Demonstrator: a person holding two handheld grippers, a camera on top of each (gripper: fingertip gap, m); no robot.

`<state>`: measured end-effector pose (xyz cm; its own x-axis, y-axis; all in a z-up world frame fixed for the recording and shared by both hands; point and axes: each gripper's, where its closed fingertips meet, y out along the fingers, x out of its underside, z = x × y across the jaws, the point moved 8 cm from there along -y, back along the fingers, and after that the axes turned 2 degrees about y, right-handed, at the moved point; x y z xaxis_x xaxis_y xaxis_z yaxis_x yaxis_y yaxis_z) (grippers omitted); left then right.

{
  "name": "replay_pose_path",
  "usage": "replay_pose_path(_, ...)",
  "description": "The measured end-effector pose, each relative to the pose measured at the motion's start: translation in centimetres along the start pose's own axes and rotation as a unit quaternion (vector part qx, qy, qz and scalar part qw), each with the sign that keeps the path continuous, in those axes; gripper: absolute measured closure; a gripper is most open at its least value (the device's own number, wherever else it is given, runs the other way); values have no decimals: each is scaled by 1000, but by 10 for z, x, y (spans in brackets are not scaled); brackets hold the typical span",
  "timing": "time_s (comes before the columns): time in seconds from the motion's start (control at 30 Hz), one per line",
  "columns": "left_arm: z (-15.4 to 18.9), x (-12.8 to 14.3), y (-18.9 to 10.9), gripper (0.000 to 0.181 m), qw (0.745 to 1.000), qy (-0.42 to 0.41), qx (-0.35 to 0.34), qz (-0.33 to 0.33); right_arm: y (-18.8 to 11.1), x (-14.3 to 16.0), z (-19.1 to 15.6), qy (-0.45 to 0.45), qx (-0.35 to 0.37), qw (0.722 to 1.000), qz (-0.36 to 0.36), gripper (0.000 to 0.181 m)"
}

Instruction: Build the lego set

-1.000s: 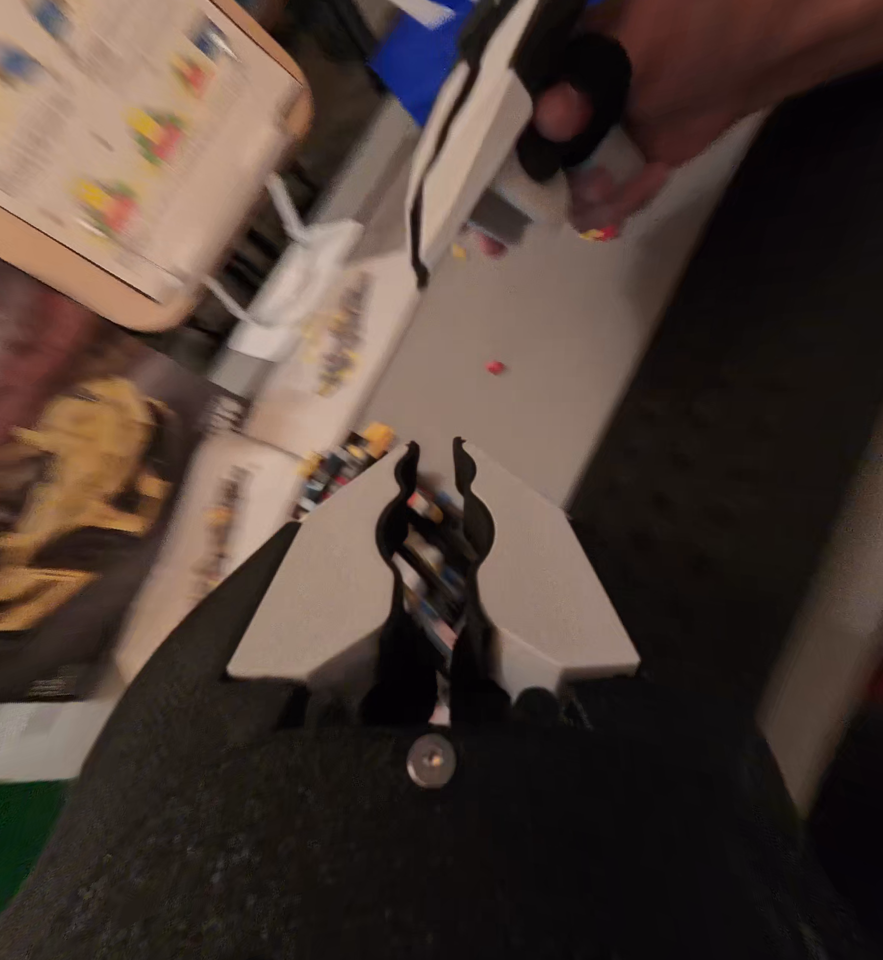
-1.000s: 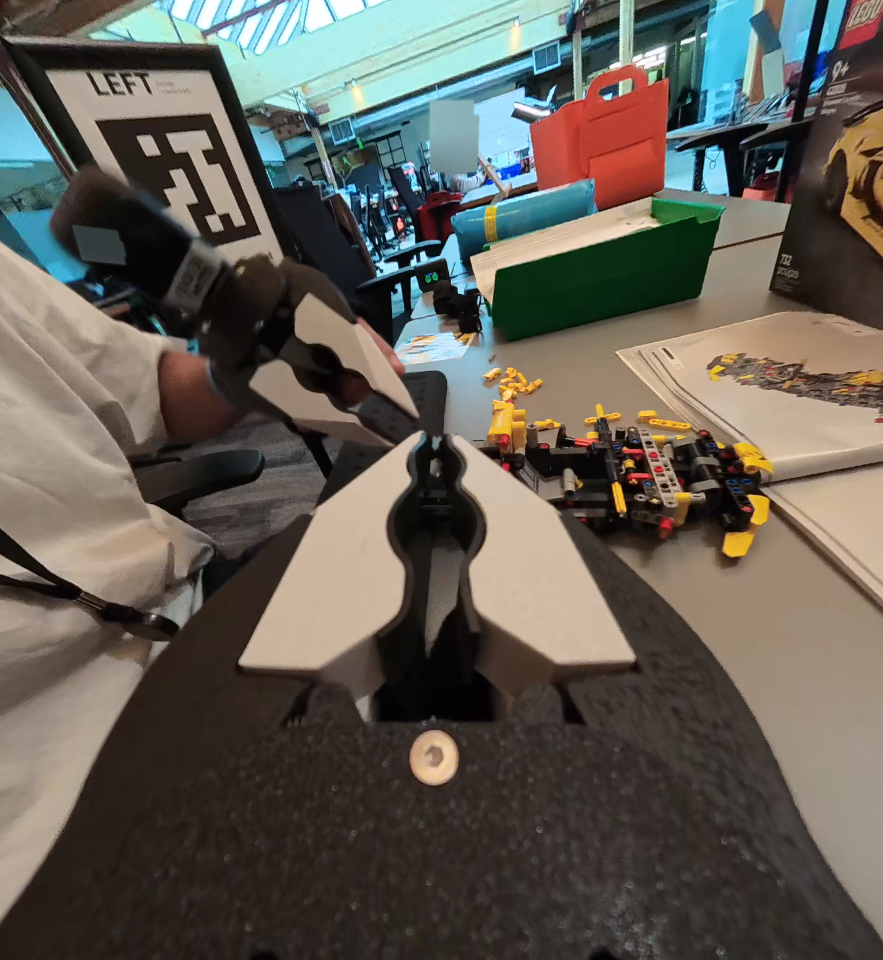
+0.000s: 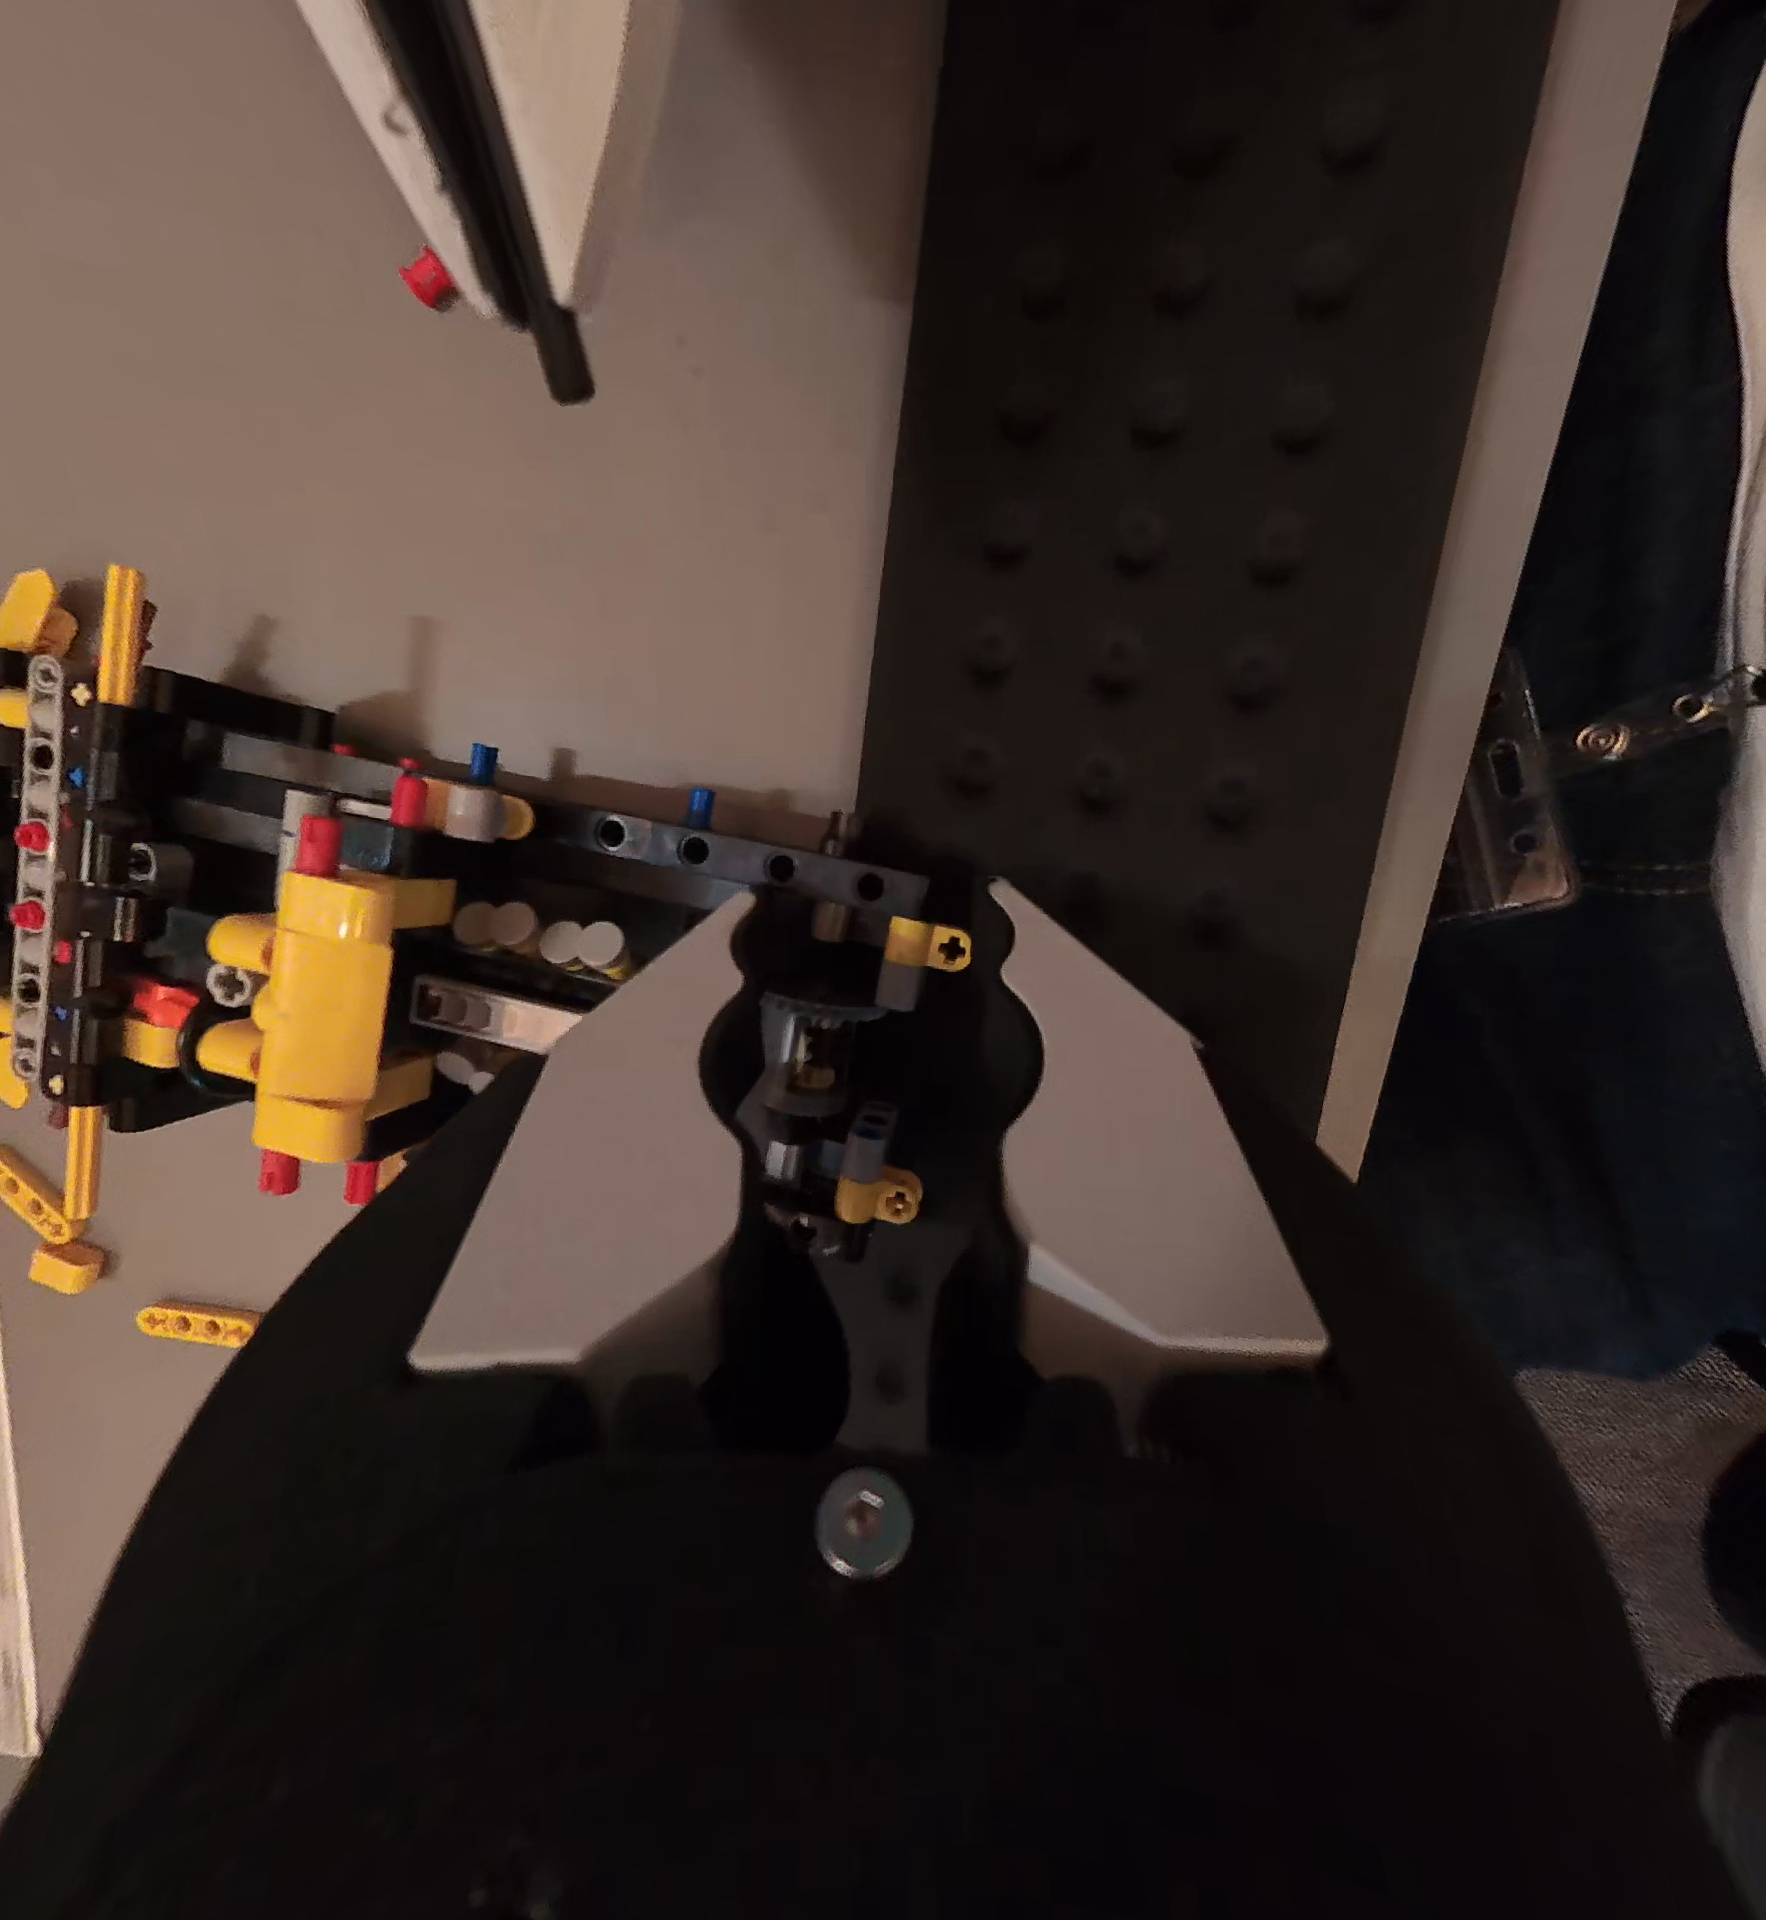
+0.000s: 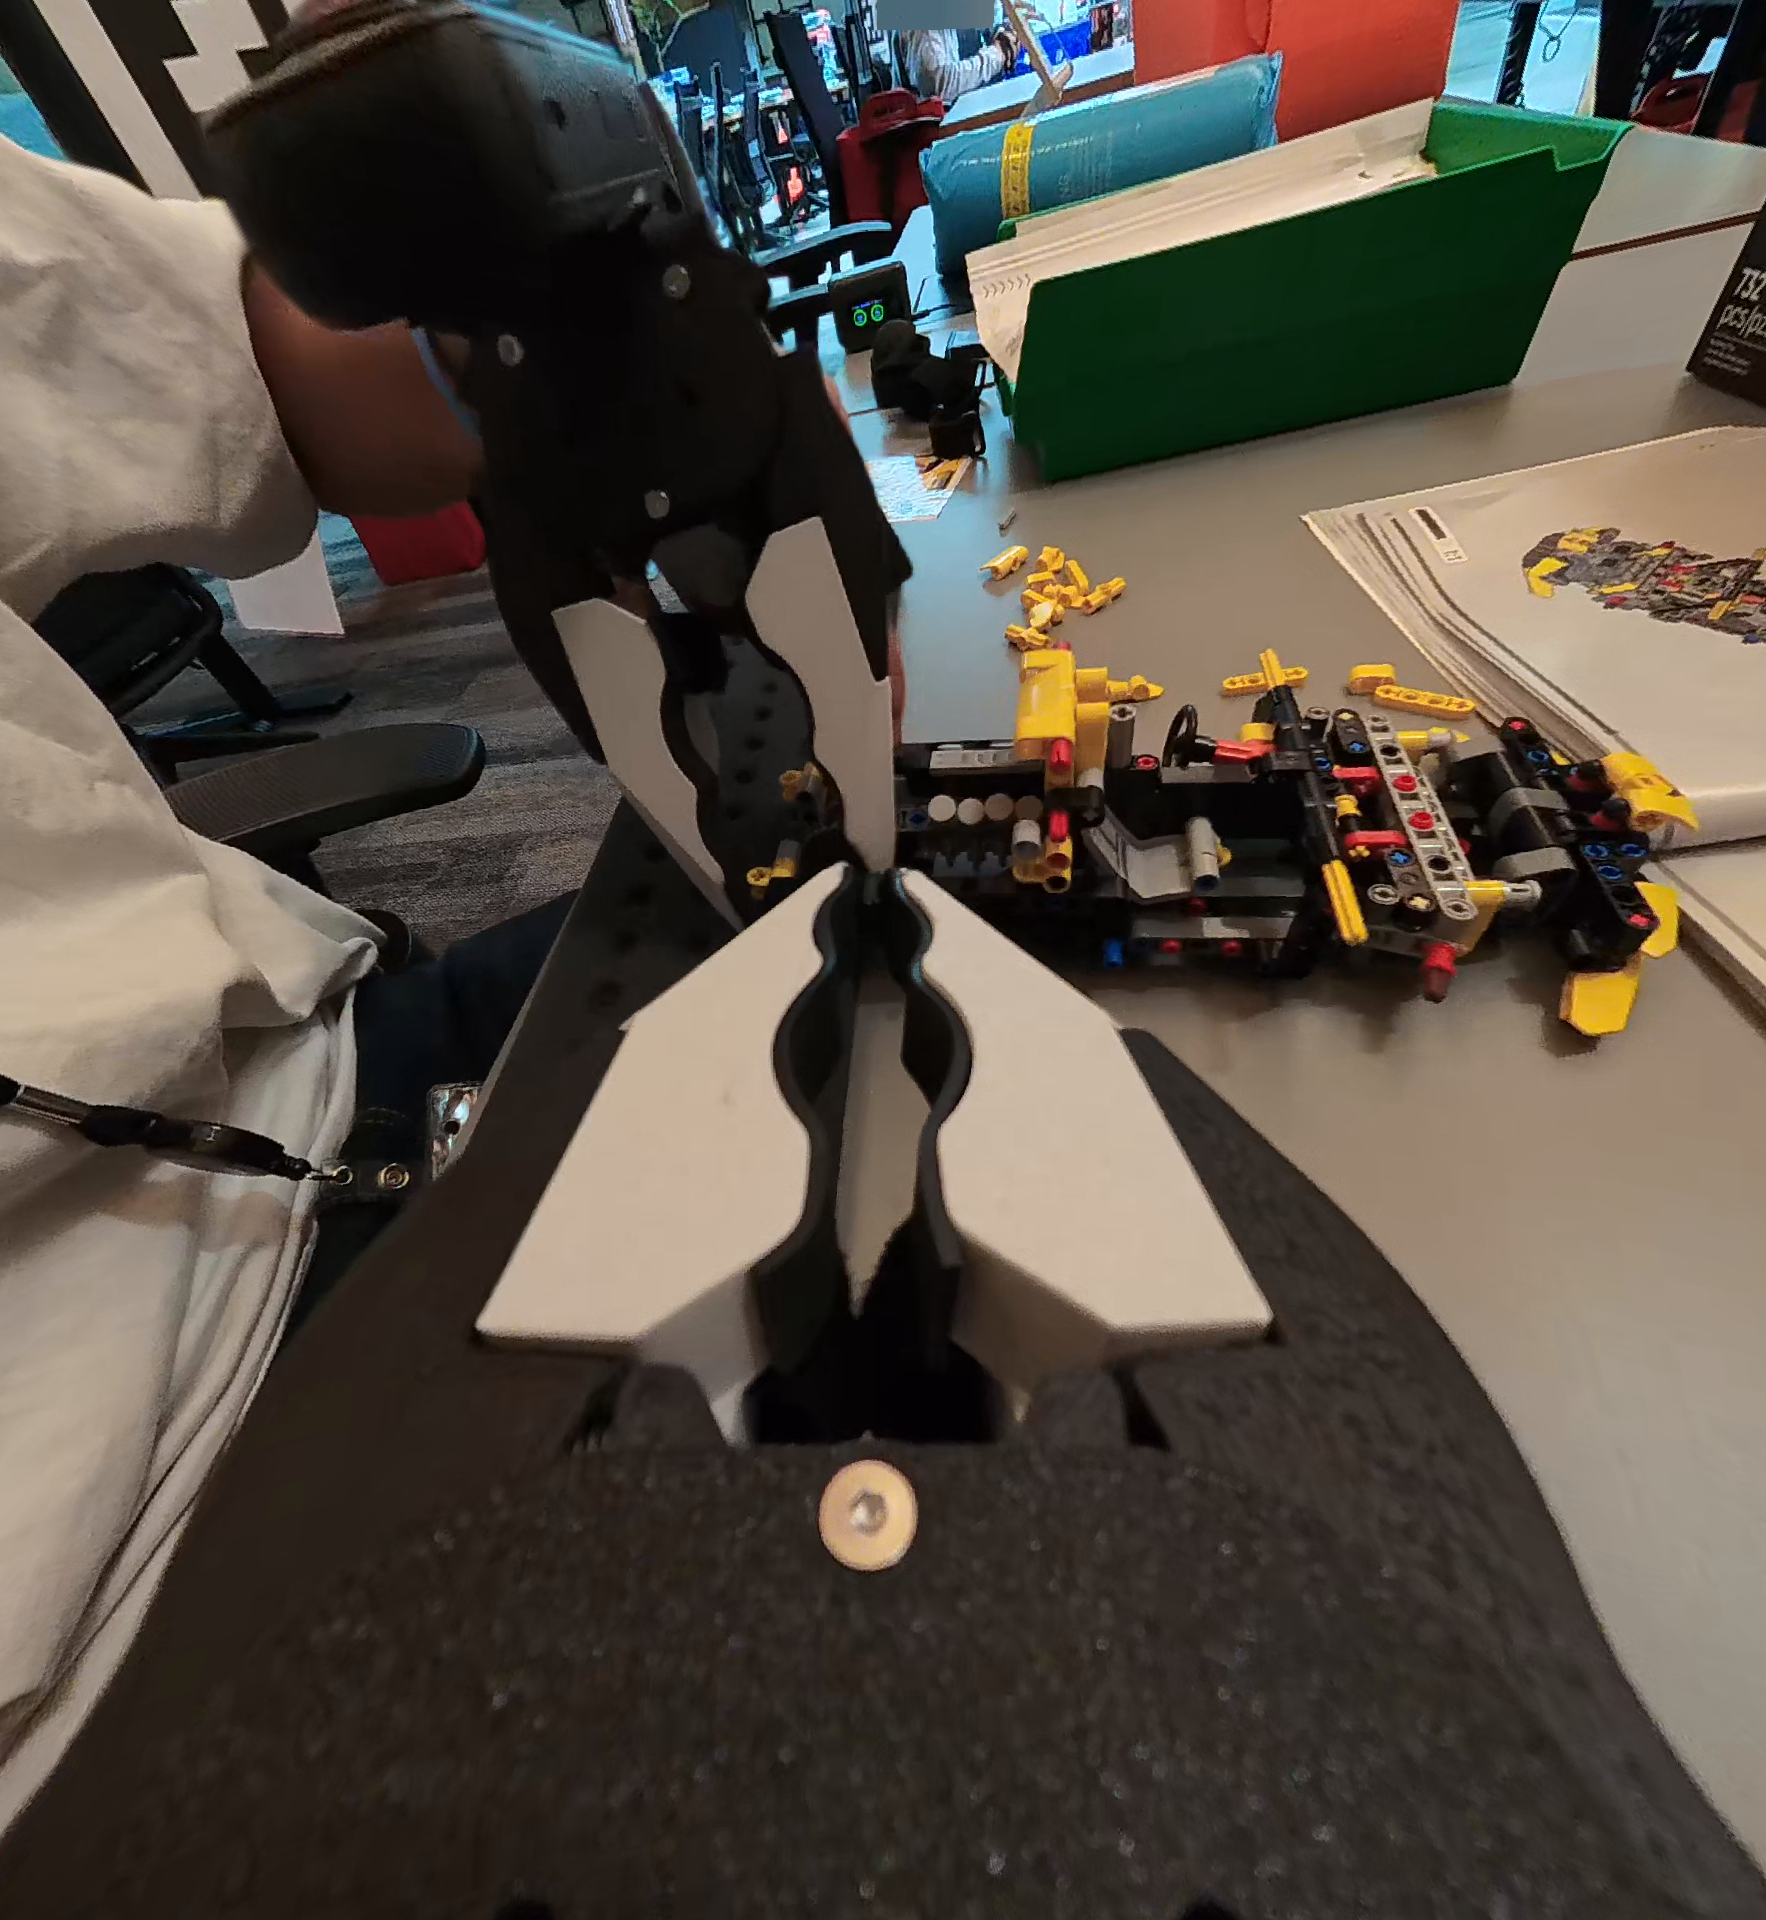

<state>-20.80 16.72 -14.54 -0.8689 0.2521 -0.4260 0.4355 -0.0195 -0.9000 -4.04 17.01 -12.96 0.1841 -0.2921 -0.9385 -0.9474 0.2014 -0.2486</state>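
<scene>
Left wrist view looks straight down on my left gripper (image 3: 863,904), its pale, flat-faced fingers spread wide with wavy black inner edges. Between them sits the near end of the lego model (image 3: 339,935), a long chassis of glossy black and grey beams with round pin holes, blocky yellow parts, and small red and blue pins. I cannot tell from either view whether the fingers touch it; they straddle that end without clamping. The model lies on a smooth, matte grey table (image 3: 546,540), its end meeting a dark studded plate (image 3: 1149,520) covered in rows of low round bumps. Loose yellow beams (image 3: 195,1322) lie scattered beside the chassis, and a small red pin (image 3: 425,278) rests near the tip of my other tool.

From the right wrist view, my right gripper (image 4: 871,883) is clenched, tips pressed together with nothing visible between them, hovering just beside the model's near end. The black, grainy foam-like body of each tool fills the lower frame, a silver screw at its middle. An open instruction booklet (image 4: 1637,623) lies flat past the model, a green bin (image 4: 1274,322) holding papers stands farther back, and a little heap of yellow pieces (image 4: 1055,597) sits between. Behind are black office chairs, carpet and a bright, busy workshop.
</scene>
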Motion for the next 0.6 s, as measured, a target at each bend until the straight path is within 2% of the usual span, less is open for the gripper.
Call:
replay_pose_path(0.1,5,0,-2,152,1000,5,-16,8,0,2,1,-1,5,1000,-6,178)
replay_pose_path(0.2,6,6,-5,153,999,-15,-23,48,4,3,-2,-18,9,1000,-16,178)
replay_pose_path(0.3,2,7,-22,156,987,-66,-26,146,13,4,-14,-59,-4,998,-17,178)
replay_pose_path(0.43,-4,12,-52,163,950,-117,-44,287,18,-8,-27,-135,22,991,-6,178)
replay_pose_path(0.5,0,17,-50,164,944,-131,-46,299,18,-15,-25,-124,22,992,-12,178)
replay_pose_path(0.6,11,23,-32,165,954,-118,-61,270,22,-6,-17,-113,30,993,-34,178)
